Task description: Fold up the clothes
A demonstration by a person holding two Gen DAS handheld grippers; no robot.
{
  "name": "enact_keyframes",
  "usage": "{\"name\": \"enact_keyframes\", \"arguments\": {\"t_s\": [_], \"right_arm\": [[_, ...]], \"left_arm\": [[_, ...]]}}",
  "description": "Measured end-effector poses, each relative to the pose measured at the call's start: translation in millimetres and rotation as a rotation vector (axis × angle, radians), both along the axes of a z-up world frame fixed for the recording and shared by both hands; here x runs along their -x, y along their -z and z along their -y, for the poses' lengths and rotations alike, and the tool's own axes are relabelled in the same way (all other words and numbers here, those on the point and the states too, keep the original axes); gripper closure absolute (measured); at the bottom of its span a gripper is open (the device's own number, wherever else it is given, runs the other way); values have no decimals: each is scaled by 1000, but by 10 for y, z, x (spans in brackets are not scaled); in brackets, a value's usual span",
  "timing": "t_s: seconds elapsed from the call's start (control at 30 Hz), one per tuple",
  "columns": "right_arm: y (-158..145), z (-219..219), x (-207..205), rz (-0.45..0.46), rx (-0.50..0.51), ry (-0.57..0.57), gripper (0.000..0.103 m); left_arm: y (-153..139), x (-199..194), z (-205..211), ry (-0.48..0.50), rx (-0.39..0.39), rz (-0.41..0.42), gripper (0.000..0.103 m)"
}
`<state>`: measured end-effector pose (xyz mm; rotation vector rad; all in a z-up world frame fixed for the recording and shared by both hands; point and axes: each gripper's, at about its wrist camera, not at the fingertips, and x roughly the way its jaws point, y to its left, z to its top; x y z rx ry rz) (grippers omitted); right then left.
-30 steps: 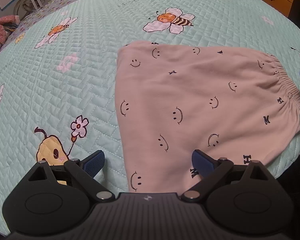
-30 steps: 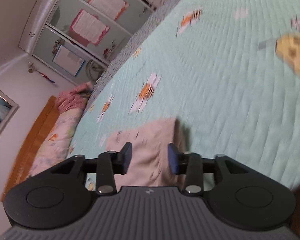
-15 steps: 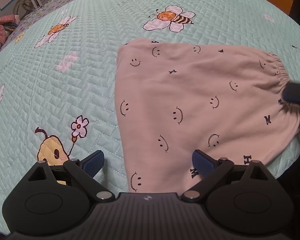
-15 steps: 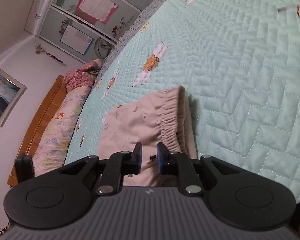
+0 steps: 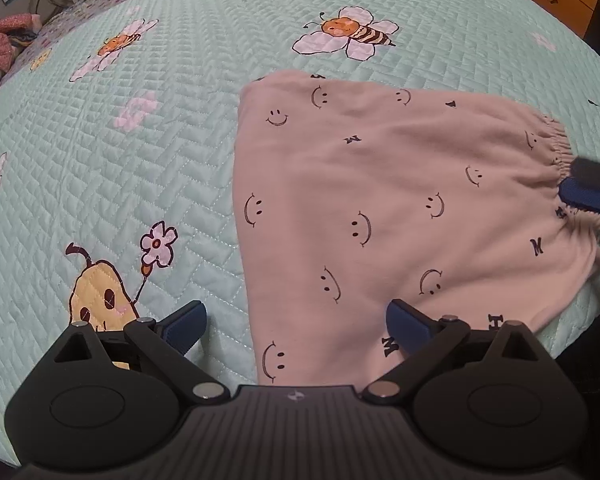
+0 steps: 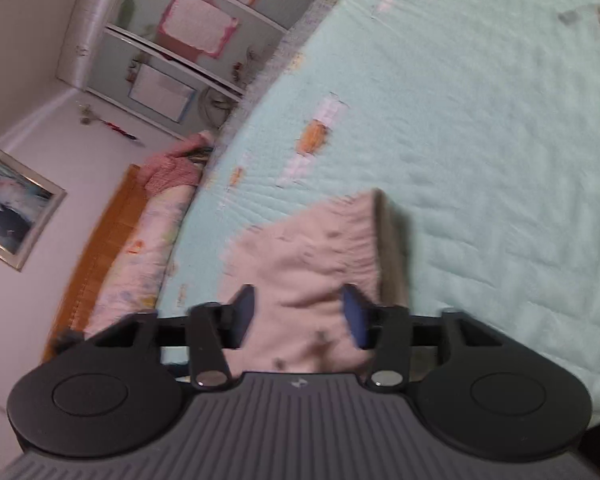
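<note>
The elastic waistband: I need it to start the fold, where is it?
Left wrist view, right side: the pink shorts' gathered waistband lies beside the right gripper's blue fingers.

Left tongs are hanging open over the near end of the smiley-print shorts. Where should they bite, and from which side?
Take the shorts at the near left corner, beside the smiley face. That straight side edge lies flat on the quilt, so probably lower the left tongs to straddle it. The right tongs are closing at the elastic waistband.

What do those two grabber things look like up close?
Both the left gripper and the right gripper are matte black with a ribbed grey middle, two round discs, silver pivot screws and blue finger pads. No cables or sleeves show.
</note>
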<state>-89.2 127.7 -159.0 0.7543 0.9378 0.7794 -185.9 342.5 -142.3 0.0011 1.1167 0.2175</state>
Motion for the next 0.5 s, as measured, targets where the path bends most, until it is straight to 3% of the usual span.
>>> {"name": "enact_keyframes", "arguments": {"t_s": [0.13,0.17,0.2,0.27,0.37,0.5], "right_arm": [[-50,73,61,15,-10,15,73],[-92,95,79,27,-24,26,64],[-126,139,94,32,-54,48,49],[-190,238,89,59,-74,83,34],[-270,366,59,92,-67,122,30],[-237,414,-22,37,12,138,29]], "left_arm": [[6,-1,5,4,-9,0,2],[5,0,-1,2,-6,0,2],[3,1,-9,0,-1,0,2],[-4,6,-27,-5,10,2,2],[-22,17,-54,-8,24,5,2],[-84,38,-109,-21,64,14,4]]}}
